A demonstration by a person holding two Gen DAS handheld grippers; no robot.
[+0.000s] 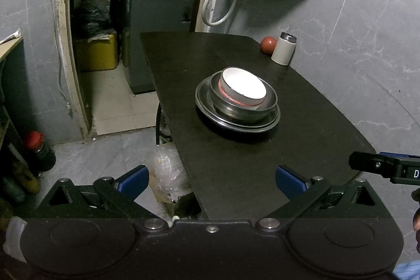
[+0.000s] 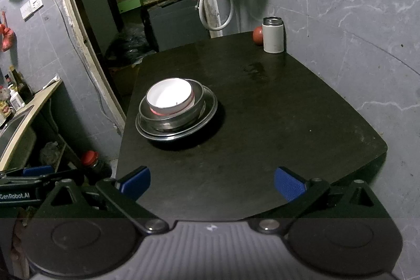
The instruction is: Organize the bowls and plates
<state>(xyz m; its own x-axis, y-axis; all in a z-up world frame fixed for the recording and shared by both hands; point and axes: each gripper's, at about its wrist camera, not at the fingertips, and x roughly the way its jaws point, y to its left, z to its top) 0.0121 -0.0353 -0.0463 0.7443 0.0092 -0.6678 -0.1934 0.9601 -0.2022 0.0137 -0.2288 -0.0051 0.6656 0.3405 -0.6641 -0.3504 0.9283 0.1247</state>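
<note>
On the black table point(image 1: 236, 169) stands one stack: a steel plate point(image 1: 210, 114) at the bottom, a steel bowl point(image 1: 236, 110) on it, and a white bowl point(image 1: 244, 87) with a red band nested on top. The right wrist view shows the same steel plate point(image 2: 207, 116), steel bowl point(image 2: 170, 123) and white bowl point(image 2: 169, 96). My left gripper point(image 1: 211, 181) is open and empty, held back over the table's near left edge. Equally open and empty, my right gripper point(image 2: 212, 183) hovers over the near edge, well short of the stack.
A white canister point(image 1: 284, 48) and a red round fruit point(image 1: 268, 45) stand at the table's far corner by the grey wall. Left of the table is a doorway with a grey appliance point(image 1: 155, 36). A red-capped bottle point(image 1: 39, 148) stands on the floor.
</note>
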